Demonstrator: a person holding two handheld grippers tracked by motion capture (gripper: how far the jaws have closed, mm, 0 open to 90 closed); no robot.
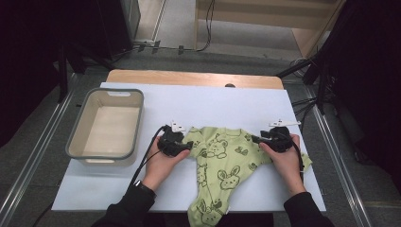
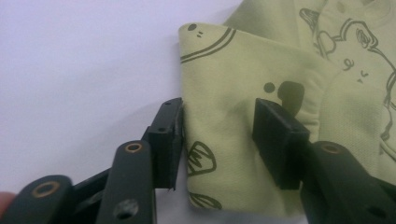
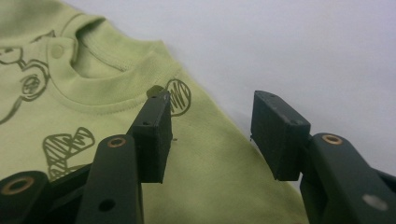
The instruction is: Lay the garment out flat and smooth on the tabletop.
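The left gripper (image 2: 217, 135) has its jaws standing apart over a folded sleeve of the green baby shirt (image 2: 233, 93). One jaw sits at the sleeve's folded edge on the white sheet, the other rests on top of the cloth; the cloth between them lies flat, not pinched. The right gripper (image 3: 210, 135) also has its jaws apart: one is over the shoulder of the shirt (image 3: 93, 107) just beside the neckband, the other hovers past the shirt's edge above the bare white sheet. It holds nothing.

From above, the left gripper (image 1: 182, 147) is at the shirt's left sleeve and the right gripper (image 1: 261, 140) at its right shoulder, each held in a hand, with black cables trailing back toward the person. The shirt (image 1: 222, 165) lies spread on the near middle of the table (image 1: 198, 106), its lower hem hanging over the near edge.

A grey bin (image 1: 78, 137) stands to the left, well apart from the shirt, just beside the left edge of the white sheet. Beyond the shirt the sheet is bare up to its far edge, where a strip of wood shows.
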